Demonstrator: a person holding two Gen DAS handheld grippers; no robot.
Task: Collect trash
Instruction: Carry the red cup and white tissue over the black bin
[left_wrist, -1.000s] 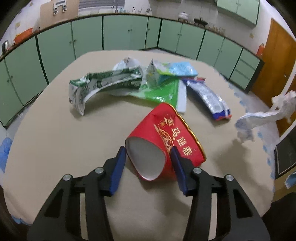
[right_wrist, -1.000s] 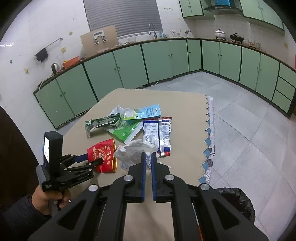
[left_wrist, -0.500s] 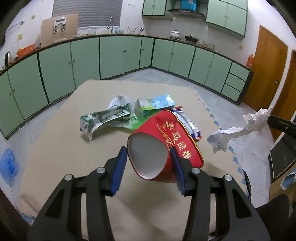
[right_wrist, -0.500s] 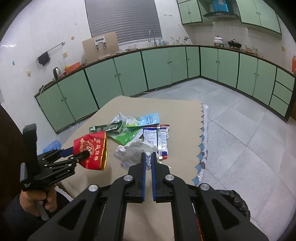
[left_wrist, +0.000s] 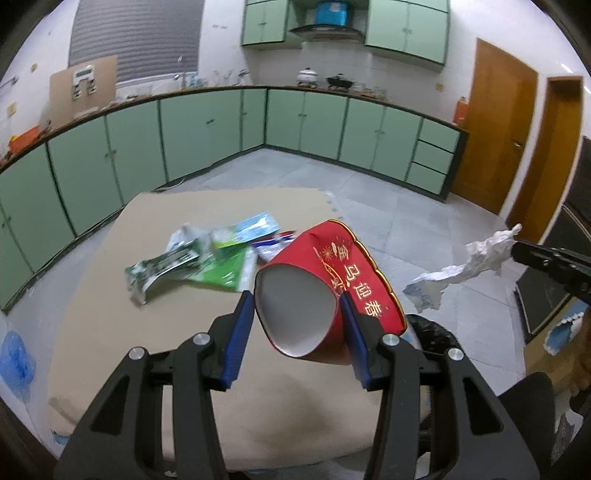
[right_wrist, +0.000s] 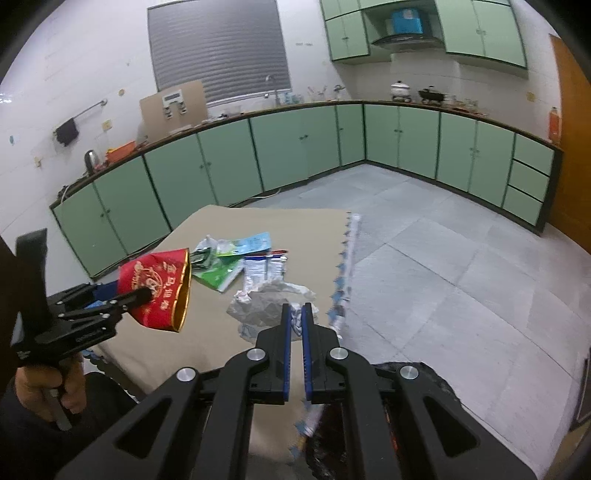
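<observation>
Lying sideways, red cup (left_wrist: 325, 291) clamped in left claw (left_wrist: 297, 317); right claw (right_wrist: 295, 325) pinches tissue (right_wrist: 266, 302).

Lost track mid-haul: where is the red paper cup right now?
The red paper cup is clamped in the left gripper, lifted above the table's near edge; the right gripper holds crumpled white paper beside it.

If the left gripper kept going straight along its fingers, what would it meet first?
Beyond the red paper cup the left gripper already holds, probably the wrappers lying on the table, though depth is hard to judge.
</observation>
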